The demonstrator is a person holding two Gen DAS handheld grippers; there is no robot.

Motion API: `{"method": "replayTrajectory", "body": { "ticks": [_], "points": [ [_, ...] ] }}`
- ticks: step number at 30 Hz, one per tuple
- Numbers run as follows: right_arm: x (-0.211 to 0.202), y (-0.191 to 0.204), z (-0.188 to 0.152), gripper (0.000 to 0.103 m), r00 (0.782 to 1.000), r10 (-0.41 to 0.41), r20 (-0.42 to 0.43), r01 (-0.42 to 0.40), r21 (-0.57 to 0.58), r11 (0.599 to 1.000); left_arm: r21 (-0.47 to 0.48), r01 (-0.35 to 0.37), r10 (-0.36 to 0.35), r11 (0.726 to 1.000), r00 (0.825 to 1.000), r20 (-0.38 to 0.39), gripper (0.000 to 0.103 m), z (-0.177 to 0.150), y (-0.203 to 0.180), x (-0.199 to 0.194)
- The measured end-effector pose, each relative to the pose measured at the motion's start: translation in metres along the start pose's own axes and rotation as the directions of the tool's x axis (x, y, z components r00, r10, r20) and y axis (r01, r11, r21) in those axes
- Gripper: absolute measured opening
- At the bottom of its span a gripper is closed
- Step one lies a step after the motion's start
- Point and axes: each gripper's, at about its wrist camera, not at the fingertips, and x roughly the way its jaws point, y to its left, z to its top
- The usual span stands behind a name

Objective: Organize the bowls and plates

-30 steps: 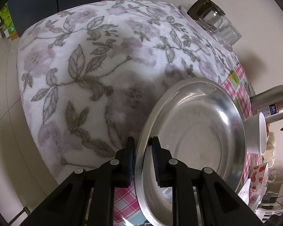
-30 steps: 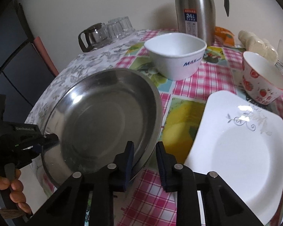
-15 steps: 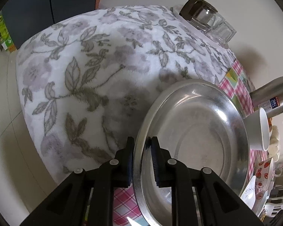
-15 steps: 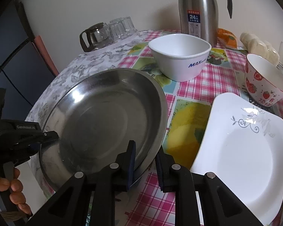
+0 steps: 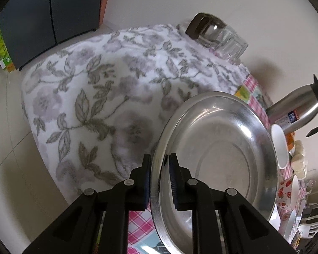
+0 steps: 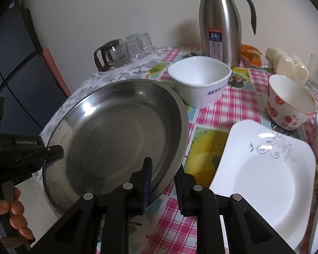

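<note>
A round steel plate [image 5: 218, 154] is held tilted above the table; it also shows in the right wrist view [image 6: 116, 131]. My left gripper [image 5: 160, 167] is shut on its near rim and appears at the left of the right wrist view [image 6: 53, 151]. My right gripper [image 6: 164, 173] straddles the plate's other rim with its jaws slightly apart. A white square plate [image 6: 262, 173] lies at the right. A white square bowl [image 6: 199, 82] and a strawberry-print bowl [image 6: 288, 101] stand behind.
A steel thermos jug [image 6: 220, 23] stands at the back by the wall. A glass pot [image 6: 110, 53] and upturned glasses [image 6: 140, 44] sit at the back left. A floral cloth [image 5: 95, 84] covers the table's left part, which drops off to the floor.
The steel plate has been lifted and tilted a little. My right gripper's jaws have opened slightly around its rim. The left gripper keeps its hold.
</note>
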Motion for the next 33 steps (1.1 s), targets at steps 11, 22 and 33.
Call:
{"method": "replayTrajectory", "body": {
  "ticks": [11, 22, 33],
  "points": [
    [-0.042, -0.018, 0.012, 0.022, 0.996, -0.003, 0.087, 0.001, 0.022, 1.000, 0.074, 0.063, -0.068, 0.995, 0.995, 0.070, 0.017, -0.010, -0.034, -0.038],
    [-0.089, -0.053, 0.013, 0.022, 0.988, -0.032, 0.154, 0.022, 0.068, 0.997, 0.175, 0.103, -0.120, 0.979, 0.989, 0.088, 0.017, -0.034, -0.081, -0.059],
    [-0.131, -0.098, 0.004, 0.022, 0.976, -0.083, 0.200, 0.060, 0.120, 0.991, 0.277, 0.144, -0.173, 0.950, 0.982, 0.081, 0.017, -0.065, -0.127, -0.072]
  ]
}}
